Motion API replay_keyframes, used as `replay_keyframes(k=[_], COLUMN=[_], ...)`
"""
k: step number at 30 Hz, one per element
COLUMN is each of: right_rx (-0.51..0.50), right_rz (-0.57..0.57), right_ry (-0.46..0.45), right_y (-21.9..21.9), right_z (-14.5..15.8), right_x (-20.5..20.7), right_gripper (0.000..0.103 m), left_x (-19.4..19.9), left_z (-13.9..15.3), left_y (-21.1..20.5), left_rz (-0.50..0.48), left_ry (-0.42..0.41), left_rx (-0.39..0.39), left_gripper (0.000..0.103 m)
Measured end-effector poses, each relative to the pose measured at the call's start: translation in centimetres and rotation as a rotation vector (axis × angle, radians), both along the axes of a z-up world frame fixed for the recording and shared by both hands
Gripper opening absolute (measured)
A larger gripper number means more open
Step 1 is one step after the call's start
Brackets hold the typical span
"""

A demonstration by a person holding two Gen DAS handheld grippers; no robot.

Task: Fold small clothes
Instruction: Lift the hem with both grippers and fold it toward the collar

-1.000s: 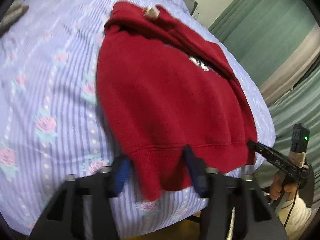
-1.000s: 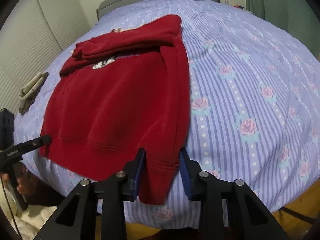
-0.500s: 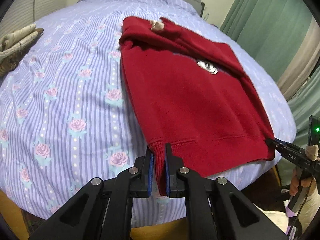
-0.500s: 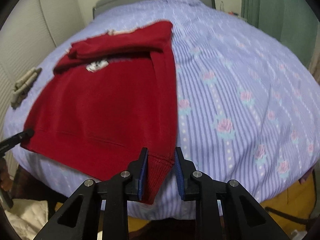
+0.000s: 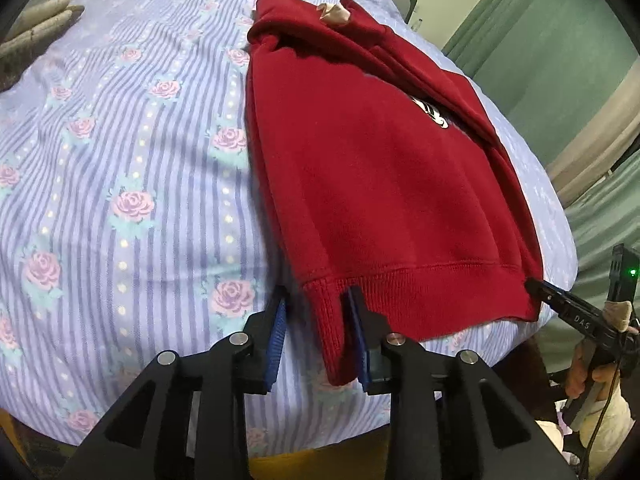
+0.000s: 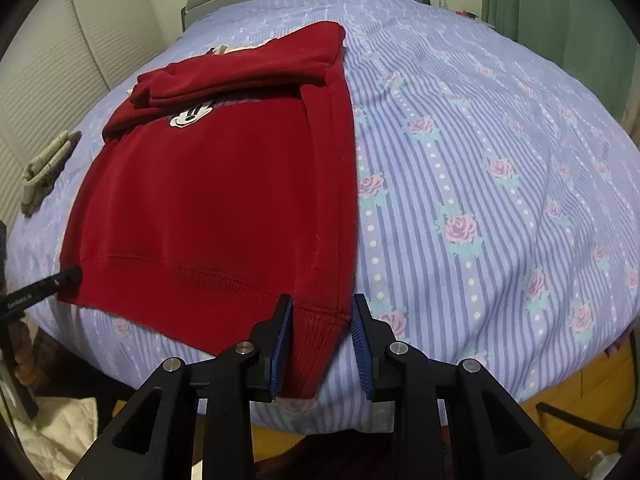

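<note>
Right wrist: sweatshirt [image 6: 224, 208] hem toward camera

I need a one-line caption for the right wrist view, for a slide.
Right gripper open around the ribbed hem corner of a red fleece sweatshirt lying on a lilac rose-striped bedspread.

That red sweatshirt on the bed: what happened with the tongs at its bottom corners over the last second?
The left tongs pinched the hem corner of the red sweatshirt shut half a second ago and have just been opening; the corner hangs loose between them. The right tongs narrowed slightly, hem between them, not squeezed. The sweatshirt stayed flat on the striped bedspread, sleeves folded.
</note>
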State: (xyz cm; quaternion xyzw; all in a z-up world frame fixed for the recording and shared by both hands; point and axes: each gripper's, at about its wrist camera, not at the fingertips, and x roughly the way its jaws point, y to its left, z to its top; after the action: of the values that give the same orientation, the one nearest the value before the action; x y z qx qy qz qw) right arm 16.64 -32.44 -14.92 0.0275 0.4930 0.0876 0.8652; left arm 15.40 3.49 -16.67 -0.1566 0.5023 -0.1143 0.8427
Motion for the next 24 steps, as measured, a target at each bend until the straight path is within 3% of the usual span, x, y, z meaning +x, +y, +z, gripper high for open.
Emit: replay_keyframes(k=[4,5,8,11,18,24], right_rx=[-0.002,0.003,0.029,0.122,0.300,0.391], right_rz=[0.002,0.002,0.002,-0.006,-0.039,-0.122], right_ry=[0.005,0.006,-0.013,-0.046,-0.167,-0.259], right_y=[0.2,0.1,0.1,-0.5,-1.2,-2.1], right_z=[-0.3,-0.2,0.7,2.8,8.6,12.5], right_x=[0.0,0.0,-0.3,-0.7,0.4,3.4], right_gripper=[0.029,0.029,0.028,0.027,0.025,0.024], left_x=[-0.1,-0.3,-0.9,-1.4,0.3,3.0], left_z=[0.2,0.5,2.4,5.5,13.8,16.5], left_y=[0.0,0.0,0.0,0.3,0.4,1.3], left_rz=[-0.010,-0.020,-0.016,-0.013,0.024,0.128], left_ry=[-0.004,-0.006,-0.043,-0.115,-0.346,-0.410], left_rx=[-0.010,-0.031,-0.064,-0.125,-0.143,-0.144], left_gripper=[0.030,0.017,0.011,0.010,0.010,0.010])
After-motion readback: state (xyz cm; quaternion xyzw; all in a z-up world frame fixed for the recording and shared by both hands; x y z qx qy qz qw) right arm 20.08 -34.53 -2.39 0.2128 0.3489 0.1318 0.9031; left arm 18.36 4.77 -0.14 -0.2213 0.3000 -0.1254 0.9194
